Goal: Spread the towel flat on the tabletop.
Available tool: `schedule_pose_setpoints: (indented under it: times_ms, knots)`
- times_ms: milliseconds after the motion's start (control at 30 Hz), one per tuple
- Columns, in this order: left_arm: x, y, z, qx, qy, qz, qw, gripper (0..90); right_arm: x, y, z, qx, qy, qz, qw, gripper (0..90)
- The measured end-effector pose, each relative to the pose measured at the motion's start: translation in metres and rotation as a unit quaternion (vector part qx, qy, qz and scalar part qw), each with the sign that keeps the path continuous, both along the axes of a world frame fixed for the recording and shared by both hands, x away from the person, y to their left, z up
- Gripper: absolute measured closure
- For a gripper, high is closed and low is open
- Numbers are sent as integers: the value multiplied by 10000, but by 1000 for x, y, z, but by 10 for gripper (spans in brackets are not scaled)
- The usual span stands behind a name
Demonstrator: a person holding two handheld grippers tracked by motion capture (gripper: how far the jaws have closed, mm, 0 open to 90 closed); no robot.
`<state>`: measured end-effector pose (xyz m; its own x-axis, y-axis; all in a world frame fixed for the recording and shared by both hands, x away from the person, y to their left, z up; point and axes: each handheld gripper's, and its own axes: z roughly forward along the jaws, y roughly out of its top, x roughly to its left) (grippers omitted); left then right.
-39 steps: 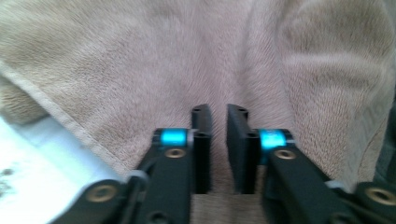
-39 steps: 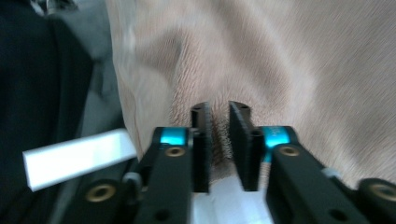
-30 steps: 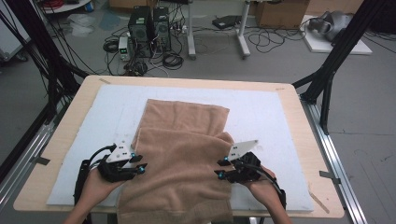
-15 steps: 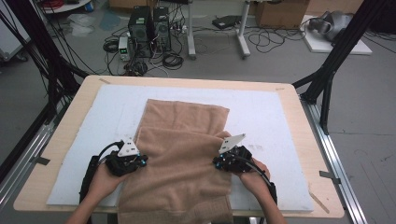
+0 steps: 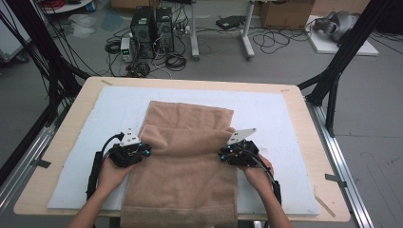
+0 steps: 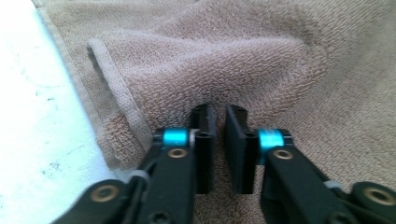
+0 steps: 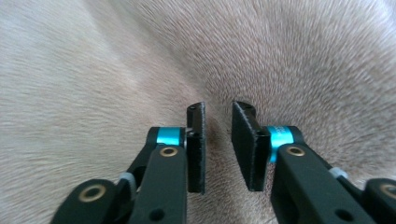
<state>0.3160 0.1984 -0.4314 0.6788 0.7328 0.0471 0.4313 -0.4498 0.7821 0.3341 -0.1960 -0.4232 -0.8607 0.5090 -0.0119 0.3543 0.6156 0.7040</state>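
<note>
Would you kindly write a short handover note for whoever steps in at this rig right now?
Left claw: over the brown towel by its left hem, jaws a narrow gap apart after just opening, nothing between them.
Right claw: over the towel's right side, jaws slightly apart after just opening, nothing gripped.
Towel: lies lengthwise on the white mat; its near end hangs over the table edge.
Done: a raised fold runs across the towel between the claws.
Left: probably regrip and finish folding.

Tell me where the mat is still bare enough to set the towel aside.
Bare white mat lies left of the towel and, on its right, out to the table rim. It is crowded mid-table, where the left gripper and right gripper flank the fold.
</note>
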Motion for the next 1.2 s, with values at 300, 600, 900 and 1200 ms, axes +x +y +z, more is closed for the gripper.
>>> schedule_pose_setpoints:
  times_ms: [300, 600, 900, 1200]
  knots:
    - [-20, 4, -1, 228, 149, -380, 9989, 626, -25, -5, 1, -111, 177, 416, 9989, 604]
    - [-24, 3, -8, 293, 296, -630, 9971, 805, -28, -6, -14, -21, 442, 427, 9981, 786]
    - [-46, 9, -7, 245, 288, -783, 9962, 841, -49, -7, -12, -18, 484, 653, 9967, 842]
    - [-91, 16, 6, 200, 179, -1082, 9938, 845, -86, -5, -4, 45, 478, 996, 9939, 845]
